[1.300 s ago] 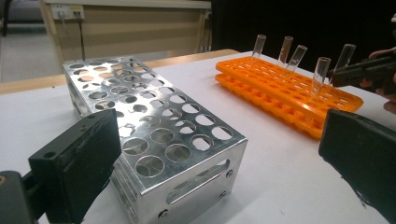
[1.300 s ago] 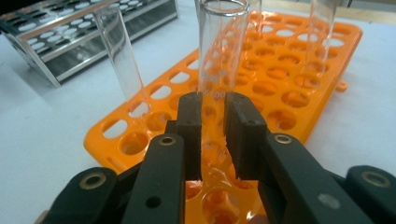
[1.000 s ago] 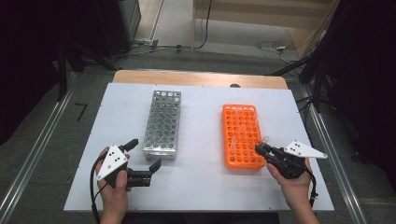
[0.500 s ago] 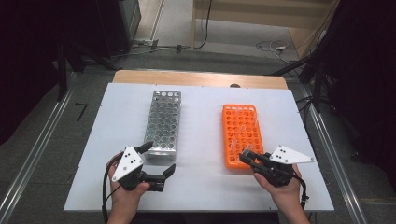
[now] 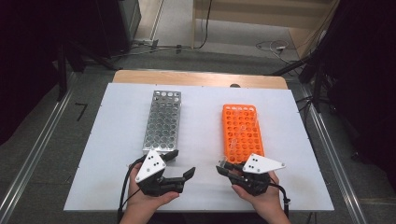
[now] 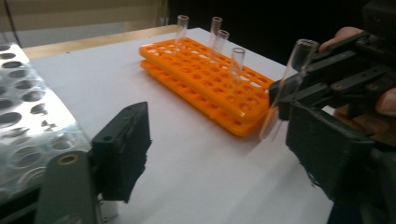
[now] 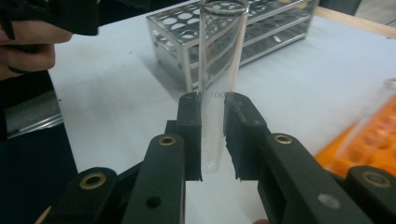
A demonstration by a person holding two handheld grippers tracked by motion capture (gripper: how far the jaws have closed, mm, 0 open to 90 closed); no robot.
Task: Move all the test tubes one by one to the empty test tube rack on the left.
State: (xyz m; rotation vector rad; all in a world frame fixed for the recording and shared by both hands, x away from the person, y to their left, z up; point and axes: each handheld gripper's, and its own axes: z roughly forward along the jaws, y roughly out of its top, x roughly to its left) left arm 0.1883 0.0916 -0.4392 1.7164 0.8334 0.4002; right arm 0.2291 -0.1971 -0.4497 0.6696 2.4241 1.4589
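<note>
My right gripper (image 7: 212,135) is shut on a clear glass test tube (image 7: 219,70), held upright near its lower end. In the high view the right gripper (image 5: 222,168) sits near the table's front edge, just below the orange rack (image 5: 241,133). My left gripper (image 5: 183,163) faces it from the left, a short gap away. Its jaws are open, have just been closing, and have nothing between them. From the left gripper (image 6: 219,154), the held tube (image 6: 289,88) stands ahead, close to the right-hand jaw. Several tubes stand in the orange rack (image 6: 205,84).
A metal rack (image 5: 162,123) with empty holes lies left of centre on the white tabletop (image 5: 201,100), just beyond the left gripper. A wooden edge (image 5: 201,78) runs along the table's far side. Dark floor and cables surround the table.
Both hands have moved inward along the front edge towards each other, the right one carrying the tube. The left gripper's jaws stand narrower than before.
</note>
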